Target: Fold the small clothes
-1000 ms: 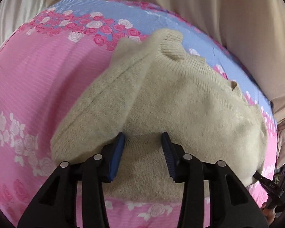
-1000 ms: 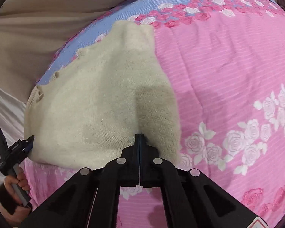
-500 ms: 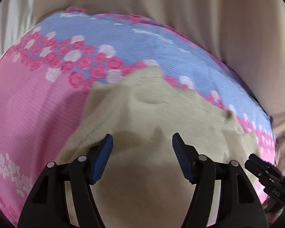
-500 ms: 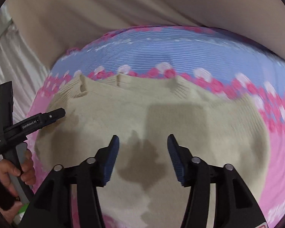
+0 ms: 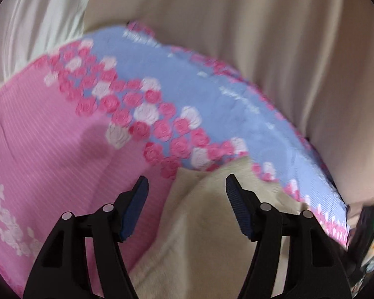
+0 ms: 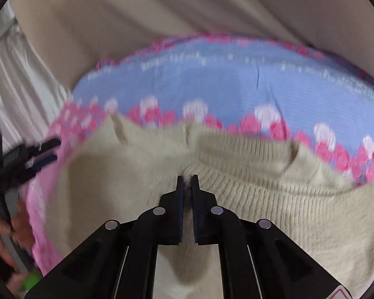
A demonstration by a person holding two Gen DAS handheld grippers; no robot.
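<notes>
Right wrist view: cream knit sweater lies on a bed cover printed with pink and white roses on pink and blue bands. Ribbed collar points toward the blue band at the far side. Right tongs are pressed together, their jaws having just been closing, and a tuft of knit shows pinched between the pad tips just beside the collar rib. So they hold the sweater by a small bite of fabric.

Left wrist view: left tongs stand wide with nothing between the blue pads (jaws have just been opening). They hover over the sweater's edge, where cream knit meets pink cover. No contact that I can see.

Risks, as judgement:
- Bite of the right tongs looks shallow. Loose, fuzzy knit could slide out under its own weight if lifted, and the fold would collapse.
- Pinch may have taken only the top layer, or top layer plus cover underneath. I cannot tell which from these views. Dragging the cover would shift the whole garment.
- One-sided pull near the collar with the left tongs free could skew the fold or stretch the rib.
- Both views are motion-blurred, so edge alignment is hard to judge.

Writing: a corner of a red-edged warning label shows on the right tool body, text unreadable. No brand legible on sweater or cover.
</notes>
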